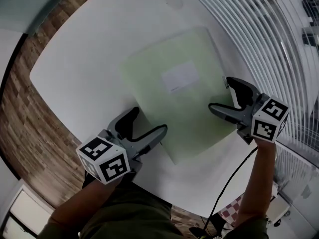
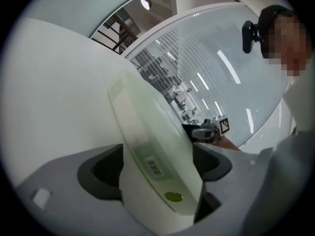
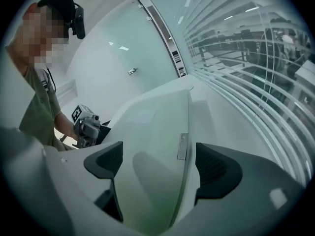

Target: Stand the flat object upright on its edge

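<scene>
A pale green flat folder (image 1: 184,98) with a white label shows its broad face to the head view on the round white table (image 1: 89,49). Whether it lies flat or leans I cannot tell. My left gripper (image 1: 144,126) is at its near left edge, open, and the left gripper view shows the folder (image 2: 157,151) slanting between the spread jaws. My right gripper (image 1: 220,94) is at its right edge, also open. In the right gripper view the folder's edge (image 3: 187,127) runs between the jaws, clear of both pads. Each gripper view shows the other gripper beyond the folder.
Slatted window blinds (image 1: 259,24) curve along the table's right side. Wood flooring (image 1: 30,113) shows past the table's left edge. A black cable (image 1: 234,178) trails from the right gripper over the near table edge. The person's arms reach in from below.
</scene>
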A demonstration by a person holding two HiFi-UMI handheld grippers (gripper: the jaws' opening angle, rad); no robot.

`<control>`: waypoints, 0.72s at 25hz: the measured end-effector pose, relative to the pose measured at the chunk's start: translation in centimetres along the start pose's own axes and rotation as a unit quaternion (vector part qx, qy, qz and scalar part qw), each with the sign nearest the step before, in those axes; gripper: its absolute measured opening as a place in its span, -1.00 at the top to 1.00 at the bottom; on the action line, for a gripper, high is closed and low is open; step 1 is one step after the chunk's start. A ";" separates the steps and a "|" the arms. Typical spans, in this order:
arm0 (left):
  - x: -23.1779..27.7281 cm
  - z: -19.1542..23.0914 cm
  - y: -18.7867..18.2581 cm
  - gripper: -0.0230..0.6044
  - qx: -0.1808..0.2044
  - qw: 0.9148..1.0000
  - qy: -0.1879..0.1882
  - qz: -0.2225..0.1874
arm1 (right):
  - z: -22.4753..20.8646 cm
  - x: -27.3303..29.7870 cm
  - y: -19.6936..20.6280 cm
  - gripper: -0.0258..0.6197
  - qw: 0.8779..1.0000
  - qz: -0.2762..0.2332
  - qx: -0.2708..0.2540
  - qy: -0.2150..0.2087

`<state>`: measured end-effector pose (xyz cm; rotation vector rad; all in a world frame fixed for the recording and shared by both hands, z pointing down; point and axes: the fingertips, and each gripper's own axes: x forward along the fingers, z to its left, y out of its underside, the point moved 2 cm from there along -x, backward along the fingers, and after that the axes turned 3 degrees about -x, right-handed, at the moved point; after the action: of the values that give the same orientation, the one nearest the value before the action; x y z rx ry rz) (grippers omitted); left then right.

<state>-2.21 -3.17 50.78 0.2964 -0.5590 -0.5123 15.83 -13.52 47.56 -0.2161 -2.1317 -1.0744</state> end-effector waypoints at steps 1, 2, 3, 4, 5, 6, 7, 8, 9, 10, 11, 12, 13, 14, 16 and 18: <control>0.2 0.2 0.2 -0.42 -0.001 1.000 -0.003 0.006 | -0.2 0.3 0.1 -0.45 1.000 0.005 0.000 -0.005; 0.4 0.4 0.4 -0.42 -0.003 1.000 -0.005 0.010 | -0.3 0.5 0.2 -0.45 1.000 0.009 0.001 -0.008; 0.5 0.4 0.4 -0.42 -0.008 1.000 -0.007 0.013 | -0.5 0.7 0.3 -0.45 1.000 0.013 0.003 -0.012; 0.6 0.4 0.4 -0.41 -0.013 1.000 -0.009 0.014 | -0.6 0.9 0.4 -0.45 1.000 0.017 0.004 -0.016; 0.6 0.4 0.3 -0.41 -0.017 1.000 -0.011 0.015 | -0.7 1.0 0.5 -0.45 1.000 0.021 0.006 -0.018; 0.6 0.3 0.2 -0.41 -0.021 1.000 -0.014 0.015 | -0.7 1.1 0.6 -0.45 0.999 0.024 0.007 -0.021; 0.6 0.4 0.2 -0.41 -0.023 1.000 -0.016 0.014 | -0.8 1.2 0.7 -0.45 0.999 0.027 0.007 -0.023; 0.6 0.4 0.1 -0.41 -0.025 0.999 -0.019 0.013 | -0.8 1.3 0.7 -0.45 0.999 0.029 0.006 -0.025; 0.6 0.5 0.1 -0.41 -0.026 0.999 -0.021 0.013 | -0.8 1.4 0.8 -0.45 0.999 0.031 0.006 -0.028; 0.5 0.6 0.1 -0.41 -0.029 0.999 -0.023 0.012 | -0.8 1.5 0.8 -0.44 0.999 0.031 0.007 -0.031; 0.5 0.6 0.0 -0.40 -0.031 0.999 -0.025 0.012 | -0.8 1.6 0.9 -0.44 0.999 0.031 0.008 -0.035; 0.4 0.7 0.0 -0.39 -0.032 0.999 -0.027 0.012 | -0.8 1.6 0.9 -0.44 0.999 0.031 0.010 -0.039; 0.4 0.7 0.0 -0.37 -0.033 0.999 -0.029 0.012 | -0.8 1.7 0.9 -0.44 0.999 0.031 0.011 -0.042; 0.4 0.8 0.0 -0.34 -0.034 0.999 -0.031 0.012 | -0.8 1.7 0.9 -0.44 0.998 0.031 0.012 -0.045; 0.4 0.8 0.0 -0.31 -0.036 0.999 -0.033 0.012 | -0.9 1.8 1.0 -0.44 0.998 0.032 0.014 -0.049; 0.6 0.8 0.1 -0.29 -0.039 0.999 -0.032 0.014 | -1.0 1.9 1.0 -0.44 0.998 0.032 0.014 -0.052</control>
<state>-2.24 -3.50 51.70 0.1981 -0.6023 -0.5170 15.45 -13.93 49.87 -0.3302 -2.2163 -1.0151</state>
